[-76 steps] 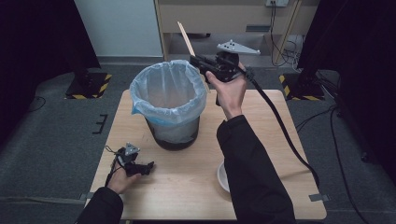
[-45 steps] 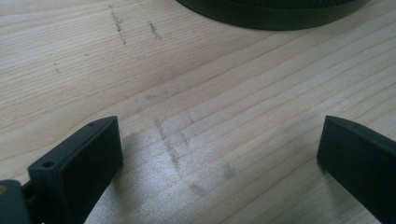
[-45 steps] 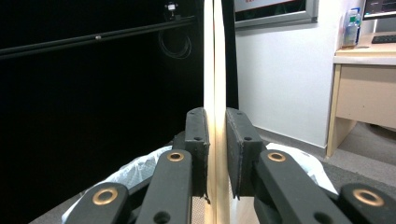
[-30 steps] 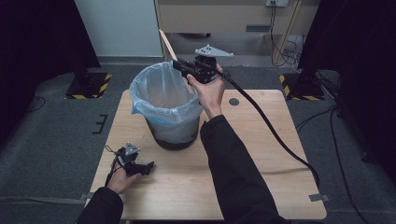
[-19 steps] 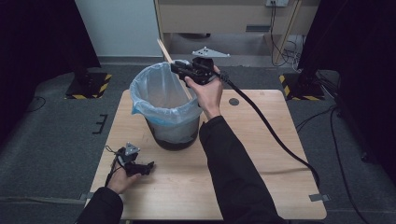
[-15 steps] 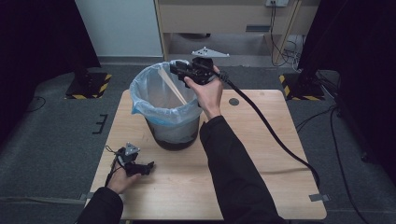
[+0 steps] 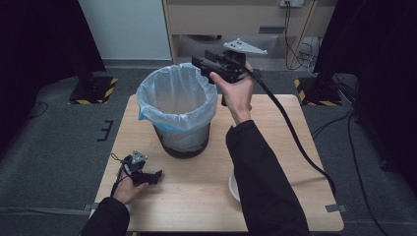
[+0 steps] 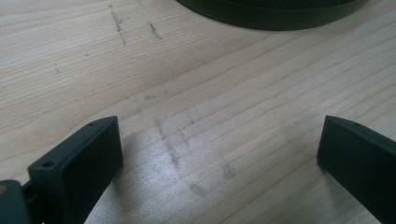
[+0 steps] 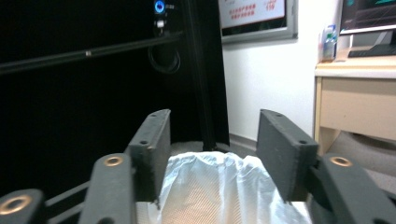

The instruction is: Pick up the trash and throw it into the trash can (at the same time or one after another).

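Pale wood with fine grain makes up the surface (image 7: 275, 147), and at its near left corner the person's left hand (image 7: 129, 189) rests on it with the left tongs (image 7: 156, 175) lying low and pointing right. In the left gripper view its two black jaws stand wide apart over bare, faintly scuffed wood, with nothing between them; the dark base of the bin (image 8: 275, 9) curves across the top of that view. Near the front edge, just right of the middle, a white bowl (image 7: 233, 187) peeks out from behind the right sleeve (image 7: 260, 182).

Farther back, toward the left half of the surface, stands the bin (image 7: 182, 142), dark and round, lined with a pale blue plastic bag (image 7: 177, 98) whose rim folds down over the outside (what lies inside I cannot make out).

Beyond it the right hand (image 7: 236, 93) is raised above the bin's far right rim, holding the right tongs (image 7: 197, 64) level and aimed left across the opening. Its jaws have just been opening and now stand well parted with nothing in their grip; in the right gripper view the crinkled bag (image 9: 219, 186) shows below and between them, untouched. A thick black cable (image 7: 295, 142) trails from those tongs down across the right side of the surface.
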Tool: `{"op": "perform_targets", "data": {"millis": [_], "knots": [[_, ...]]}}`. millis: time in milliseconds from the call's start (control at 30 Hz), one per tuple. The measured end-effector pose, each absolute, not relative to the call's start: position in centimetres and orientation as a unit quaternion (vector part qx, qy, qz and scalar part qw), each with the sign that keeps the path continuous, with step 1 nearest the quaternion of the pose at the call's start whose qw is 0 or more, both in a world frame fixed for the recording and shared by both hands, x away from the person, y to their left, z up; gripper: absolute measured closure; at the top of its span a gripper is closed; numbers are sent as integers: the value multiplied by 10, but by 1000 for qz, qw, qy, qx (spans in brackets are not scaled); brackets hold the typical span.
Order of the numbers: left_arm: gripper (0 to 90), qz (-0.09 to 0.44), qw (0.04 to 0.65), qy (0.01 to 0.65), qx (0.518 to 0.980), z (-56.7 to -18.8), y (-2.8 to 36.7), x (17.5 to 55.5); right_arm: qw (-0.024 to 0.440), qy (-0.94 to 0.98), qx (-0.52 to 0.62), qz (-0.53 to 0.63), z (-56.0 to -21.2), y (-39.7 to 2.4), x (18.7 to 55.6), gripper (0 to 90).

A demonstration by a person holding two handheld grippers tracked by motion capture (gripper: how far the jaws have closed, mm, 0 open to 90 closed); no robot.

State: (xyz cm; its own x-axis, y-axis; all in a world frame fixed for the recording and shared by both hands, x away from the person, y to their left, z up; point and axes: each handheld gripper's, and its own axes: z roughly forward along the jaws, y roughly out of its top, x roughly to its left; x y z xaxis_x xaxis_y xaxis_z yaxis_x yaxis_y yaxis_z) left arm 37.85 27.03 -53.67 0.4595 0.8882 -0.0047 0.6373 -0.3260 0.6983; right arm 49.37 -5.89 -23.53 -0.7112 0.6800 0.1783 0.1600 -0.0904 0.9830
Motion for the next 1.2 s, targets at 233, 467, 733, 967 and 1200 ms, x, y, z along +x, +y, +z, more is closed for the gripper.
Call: {"op": "perform_targets", "data": {"millis": [233,467,733,967,1200], "knots": [[0,195,323,482,791,-537,270,378,208,627,339,670,-231,-108,474,353],[0,194,323,482,791,-537,270,378,220,619,356,665,-239,-157,452,327],[0,194,322,482,792,-537,270,378,213,625,367,655,-268,-197,424,326],[0,194,322,482,792,-537,270,378,198,635,374,646,-304,-217,405,321],[0,194,322,482,792,-537,270,378,192,658,396,611,-349,-236,393,321]]}}
